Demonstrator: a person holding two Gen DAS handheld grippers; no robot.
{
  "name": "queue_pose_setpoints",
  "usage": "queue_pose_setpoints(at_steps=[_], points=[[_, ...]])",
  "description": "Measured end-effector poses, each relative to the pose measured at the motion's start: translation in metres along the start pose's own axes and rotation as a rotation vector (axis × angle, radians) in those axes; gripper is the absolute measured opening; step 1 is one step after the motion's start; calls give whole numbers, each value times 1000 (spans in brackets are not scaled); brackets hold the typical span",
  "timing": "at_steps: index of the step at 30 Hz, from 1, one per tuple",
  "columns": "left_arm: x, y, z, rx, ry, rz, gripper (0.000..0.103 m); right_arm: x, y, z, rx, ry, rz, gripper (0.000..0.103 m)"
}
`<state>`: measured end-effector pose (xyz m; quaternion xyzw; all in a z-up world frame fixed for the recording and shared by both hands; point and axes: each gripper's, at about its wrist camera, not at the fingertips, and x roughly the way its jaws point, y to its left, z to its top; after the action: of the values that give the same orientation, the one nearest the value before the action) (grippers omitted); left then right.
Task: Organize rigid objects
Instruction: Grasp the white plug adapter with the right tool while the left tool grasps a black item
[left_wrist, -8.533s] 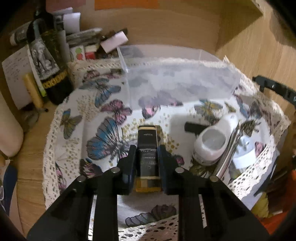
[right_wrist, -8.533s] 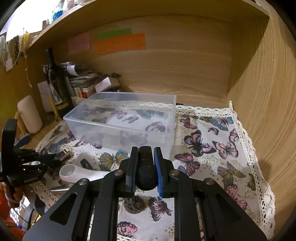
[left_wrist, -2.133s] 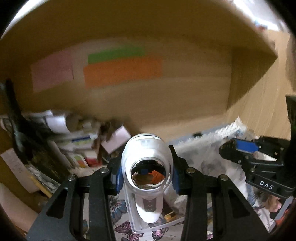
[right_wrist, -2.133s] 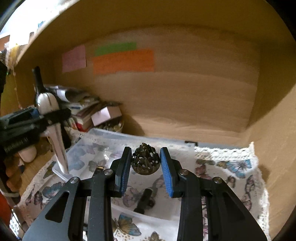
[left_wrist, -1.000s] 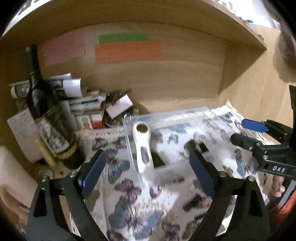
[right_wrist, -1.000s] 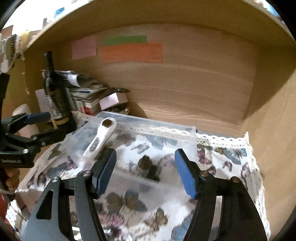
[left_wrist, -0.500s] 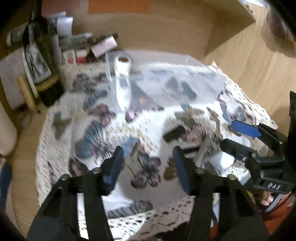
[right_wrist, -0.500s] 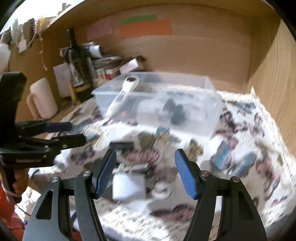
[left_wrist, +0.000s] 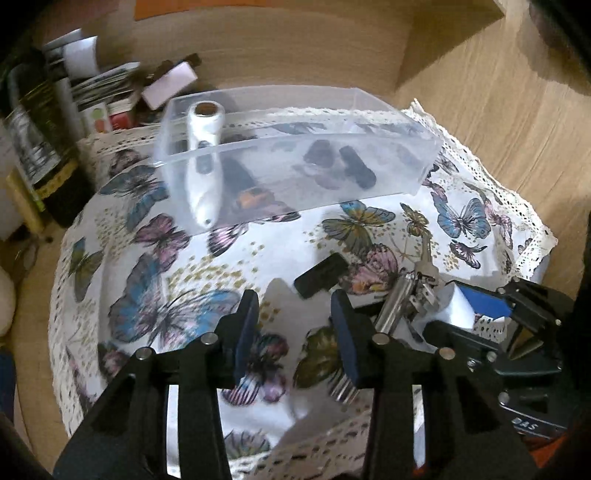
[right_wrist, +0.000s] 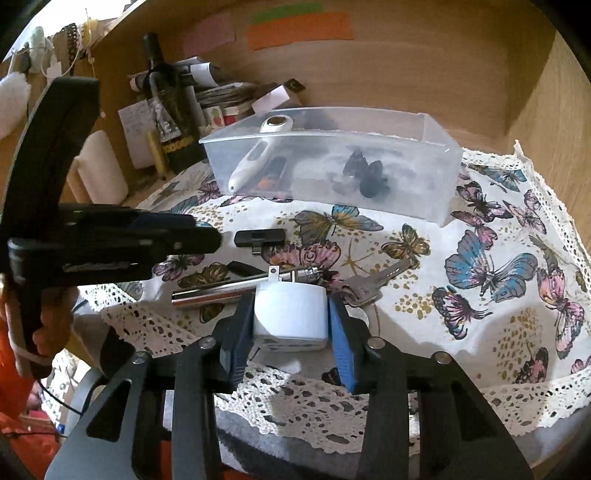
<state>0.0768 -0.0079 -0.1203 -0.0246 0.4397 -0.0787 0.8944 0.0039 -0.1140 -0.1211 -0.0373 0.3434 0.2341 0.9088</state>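
Note:
A clear plastic bin (left_wrist: 399, 122) (right_wrist: 439, 147) stands at the back of the butterfly cloth and holds a white thermometer (left_wrist: 203, 162) (right_wrist: 255, 155) leaning on its left wall and several dark items (right_wrist: 369, 177). My left gripper (left_wrist: 295, 310) is open and empty just short of a small black block (left_wrist: 321, 275) (right_wrist: 260, 237). My right gripper (right_wrist: 291, 314) has its jaws around a white plug adapter (right_wrist: 290, 314); whether they grip it is unclear. A metal tube (right_wrist: 236, 286) and keys (right_wrist: 373, 280) lie beside the adapter.
A dark wine bottle (right_wrist: 166, 107), papers and small boxes (left_wrist: 118, 96) crowd the back left corner. A pale cylinder (right_wrist: 99, 166) stands at the left. Wooden walls close the back and right. The cloth's lace edge (right_wrist: 332, 410) hangs over the front.
Both grippers dropped their items into the bin, then came down to the front of the cloth. My right gripper now brackets the white adapter; my left nears the black block.

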Motion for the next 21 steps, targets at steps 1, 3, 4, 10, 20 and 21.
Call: queue_pose_setpoints(at_steps=[1, 3, 4, 10, 20, 21], points=[[3, -2, 3, 7, 7, -8, 41, -2, -2, 1, 6, -6, 5, 36], [11, -7, 9, 28, 23, -20, 41, -7, -8, 3, 23, -21, 7, 36], [16, -9, 12, 37, 31, -14, 41, -10, -11, 4, 28, -30, -1, 36], [37, -20, 18, 79, 61, 19, 37, -22, -31, 12, 64, -67, -27, 36], [21, -5, 19, 16, 14, 10, 19, -28, -49, 37, 74, -127, -74, 36], [17, -4, 20, 12, 2, 15, 19, -28, -50, 41, 73, -133, -79, 36]])
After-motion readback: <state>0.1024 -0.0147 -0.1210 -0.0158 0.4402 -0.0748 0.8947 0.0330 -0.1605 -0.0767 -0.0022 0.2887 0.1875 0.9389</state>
